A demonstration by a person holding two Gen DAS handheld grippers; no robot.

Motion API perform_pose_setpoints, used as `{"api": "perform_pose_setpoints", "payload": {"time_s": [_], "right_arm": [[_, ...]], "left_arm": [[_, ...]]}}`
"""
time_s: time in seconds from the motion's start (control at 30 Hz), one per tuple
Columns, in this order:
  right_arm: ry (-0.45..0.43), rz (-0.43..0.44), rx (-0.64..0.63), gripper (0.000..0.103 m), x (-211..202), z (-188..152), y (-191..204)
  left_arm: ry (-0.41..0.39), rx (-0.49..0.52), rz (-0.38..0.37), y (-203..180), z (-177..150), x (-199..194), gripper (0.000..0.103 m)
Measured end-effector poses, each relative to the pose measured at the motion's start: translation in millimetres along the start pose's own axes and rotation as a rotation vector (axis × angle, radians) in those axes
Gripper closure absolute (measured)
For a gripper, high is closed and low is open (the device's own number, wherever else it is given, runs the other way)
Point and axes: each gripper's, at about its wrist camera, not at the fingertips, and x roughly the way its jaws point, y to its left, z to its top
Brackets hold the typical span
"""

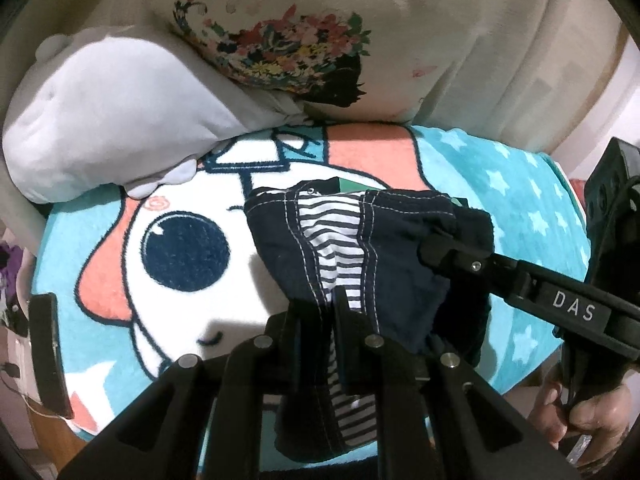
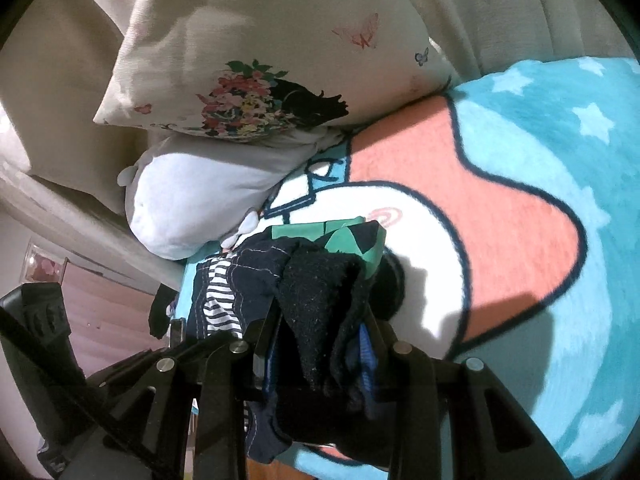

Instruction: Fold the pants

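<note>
**Both fingers clamped on the pants**

Fingers of the left gripper (image 1: 316,312) are closed on the navy pants (image 1: 400,240) at the striped lining near the waistband. Fingers of the right gripper (image 2: 320,332) are closed on a bunched dark fold of the same pants (image 2: 248,276); in the left wrist view that gripper (image 1: 434,246) reaches in from the right side and bites the far edge.

The pants hang bunched between both grippers, above a turquoise cartoon blanket (image 1: 520,184) with white stars. Open blanket lies to the right in the right wrist view (image 2: 560,160). A floral pillow (image 1: 320,32) and a pale grey plush cushion (image 1: 100,112) border the far blanket edge, touching each other. A green patterned item (image 2: 344,236) sits just beyond the pants.
</note>
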Motion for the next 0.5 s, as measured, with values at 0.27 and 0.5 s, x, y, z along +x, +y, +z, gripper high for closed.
{"api": "perform_pose_setpoints", "payload": {"time_s": [0.27, 0.5], "right_arm": [[-0.025, -0.002, -0.023, 0.067, -9, -11, 19], [-0.023, -0.006, -0.036, 0.067, -7, -17, 29]], "left_arm": [[-0.049, 0.029, 0.02, 5, -10, -20, 0.09], [-0.056, 0.015, 0.02, 13, -14, -26, 0.09]]}}
